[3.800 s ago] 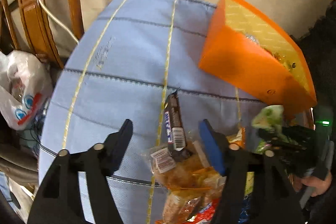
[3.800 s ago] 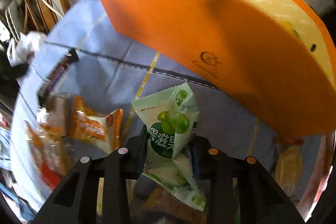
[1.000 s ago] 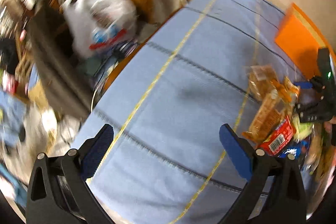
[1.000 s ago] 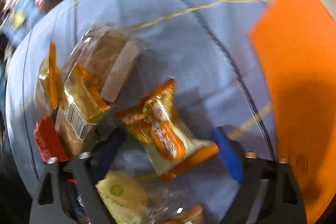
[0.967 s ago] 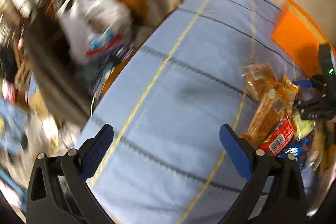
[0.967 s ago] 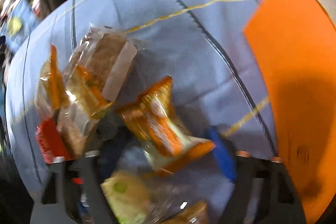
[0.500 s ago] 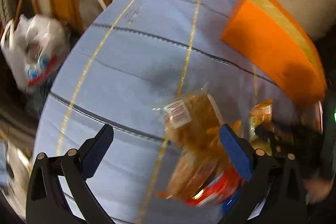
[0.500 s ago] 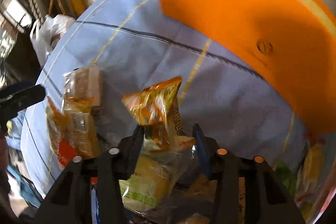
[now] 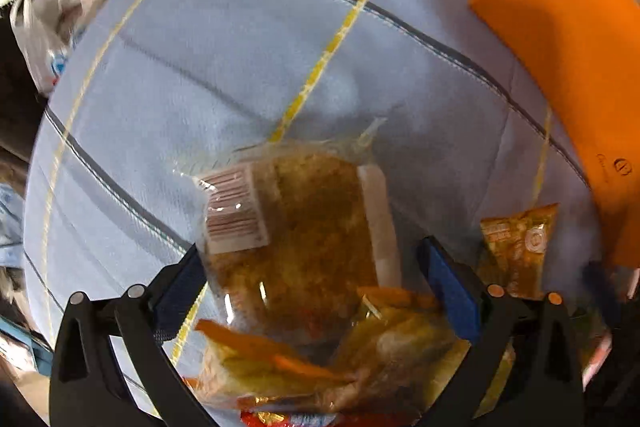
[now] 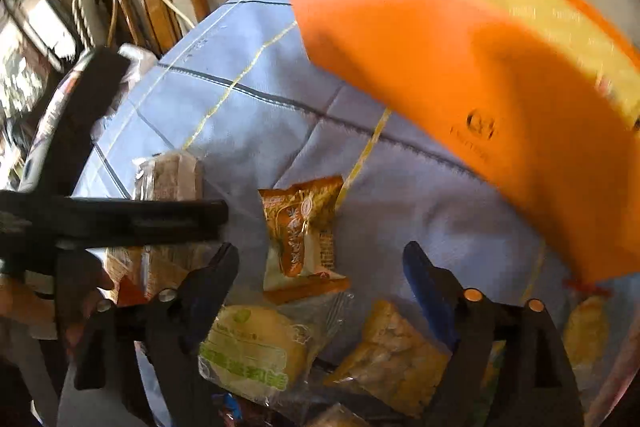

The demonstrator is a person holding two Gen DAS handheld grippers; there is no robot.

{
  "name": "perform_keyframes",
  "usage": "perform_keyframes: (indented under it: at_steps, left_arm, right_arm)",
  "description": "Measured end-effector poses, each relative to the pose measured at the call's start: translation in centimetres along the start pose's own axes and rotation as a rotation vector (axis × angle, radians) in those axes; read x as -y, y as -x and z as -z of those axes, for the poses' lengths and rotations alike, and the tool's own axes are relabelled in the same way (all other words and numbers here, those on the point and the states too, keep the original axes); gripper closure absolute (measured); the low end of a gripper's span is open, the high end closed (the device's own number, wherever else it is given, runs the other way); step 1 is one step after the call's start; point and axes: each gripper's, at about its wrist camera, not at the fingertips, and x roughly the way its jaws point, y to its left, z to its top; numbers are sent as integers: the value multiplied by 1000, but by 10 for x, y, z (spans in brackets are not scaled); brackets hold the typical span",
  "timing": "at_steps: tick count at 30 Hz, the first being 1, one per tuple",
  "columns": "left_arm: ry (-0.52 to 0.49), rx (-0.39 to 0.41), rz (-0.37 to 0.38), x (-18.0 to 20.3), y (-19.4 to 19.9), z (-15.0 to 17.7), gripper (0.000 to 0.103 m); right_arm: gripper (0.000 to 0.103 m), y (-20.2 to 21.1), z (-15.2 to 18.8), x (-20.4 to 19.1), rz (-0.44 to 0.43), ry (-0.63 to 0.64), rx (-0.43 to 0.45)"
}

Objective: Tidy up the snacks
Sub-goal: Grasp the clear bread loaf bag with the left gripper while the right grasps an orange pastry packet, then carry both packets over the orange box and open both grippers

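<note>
We hold our left gripper (image 9: 316, 279) pointing down over the snack pile on the blue cloth (image 9: 240, 39), its jaws wide apart around a clear-wrapped brown cake (image 9: 304, 223) without pressing it. Our right gripper (image 10: 320, 267) is opening; the orange snack packet (image 10: 300, 235) lies loose between its jaws, near the orange box (image 10: 460, 75).
</note>
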Motion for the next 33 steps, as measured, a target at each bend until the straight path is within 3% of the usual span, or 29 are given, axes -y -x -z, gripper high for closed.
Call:
perform_keyframes:
  at_steps: [2, 3, 4, 5, 9, 12, 20, 22, 24, 27, 33]
  left_arm:
    - [0, 50, -2, 1, 4, 6, 6]
    - [-12, 64, -4, 2, 7, 11, 11]
    - [-20, 79, -4, 2, 10, 12, 25]
    - [-28, 96, 3, 1, 14, 12, 29]
    - [-59, 85, 25, -10, 17, 4, 29]
    - [-14, 93, 84, -26, 27, 3, 29]
    - [2, 158, 54, -83, 62, -3, 29]
    - [5, 172, 38, -93, 65, -8, 29]
    - [6, 173, 52, -108, 71, -16, 29]
    - [-9, 191, 67, -117, 75, -23, 29]
    - [-25, 209, 92, -127, 79, -43, 29]
  right_arm:
    - [10, 5, 1, -7, 51, 55, 14]
    - [9, 5, 1, -7, 54, 56, 9]
    - [9, 5, 2, -5, 42, 42, 5]
    - [9, 5, 3, -4, 31, 31, 3]
    - [9, -1, 3, -4, 14, 2, -13]
    - [9, -3, 2, -5, 35, -4, -16]
    - [9, 15, 3, -12, 29, -55, 22]
    - [7, 17, 5, -9, 71, -82, 30]
    - [6, 11, 5, -4, 114, -100, 6]
    - [6, -3, 2, -6, 114, -117, -30]
    - [6, -35, -17, -35, 164, -52, -35]
